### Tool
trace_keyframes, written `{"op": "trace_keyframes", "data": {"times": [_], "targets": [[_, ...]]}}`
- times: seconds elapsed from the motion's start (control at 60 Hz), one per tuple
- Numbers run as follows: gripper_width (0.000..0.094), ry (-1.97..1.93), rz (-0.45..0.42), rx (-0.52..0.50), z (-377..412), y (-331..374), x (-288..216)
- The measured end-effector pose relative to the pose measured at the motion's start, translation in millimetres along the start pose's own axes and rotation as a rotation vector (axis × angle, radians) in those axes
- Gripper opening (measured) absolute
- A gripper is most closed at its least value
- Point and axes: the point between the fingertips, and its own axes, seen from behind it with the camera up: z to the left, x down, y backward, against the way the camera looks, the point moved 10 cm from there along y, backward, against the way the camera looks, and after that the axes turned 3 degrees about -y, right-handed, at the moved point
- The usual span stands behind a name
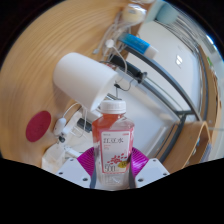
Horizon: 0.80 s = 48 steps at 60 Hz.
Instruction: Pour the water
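Observation:
A clear plastic bottle (111, 140) with a white cap and a pink-and-white label stands upright between my fingers. My gripper (111, 163) is shut on the bottle's lower body, both magenta pads (84, 160) pressing its sides. Just beyond the bottle lies a white cylinder-shaped cup (86, 77) on its side, seen tilted. The bottle's base is hidden behind the gripper body.
A round wooden table (45, 50) fills the scene. A red round disc (38, 125) lies beside the left finger. White cables and a plug (66, 125) run near the bottle. A blue-capped object (137, 45) and a grey metal frame (175, 85) sit beyond.

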Motion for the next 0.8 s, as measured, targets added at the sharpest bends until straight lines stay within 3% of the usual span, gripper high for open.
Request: {"op": "trace_keyframes", "data": {"times": [0.117, 0.3, 0.5, 0.8], "targets": [[0.0470, -0.458, 0.021, -0.076, -4.8, 8.6, 18.2], [0.0468, -1.090, 0.028, -0.107, -0.8, 24.9, 26.9], [0.0469, -1.773, -0.008, -0.263, 27.0, 28.0, 34.3], [0.0467, -2.217, 0.034, -0.306, 62.0, 18.2, 33.2]]}}
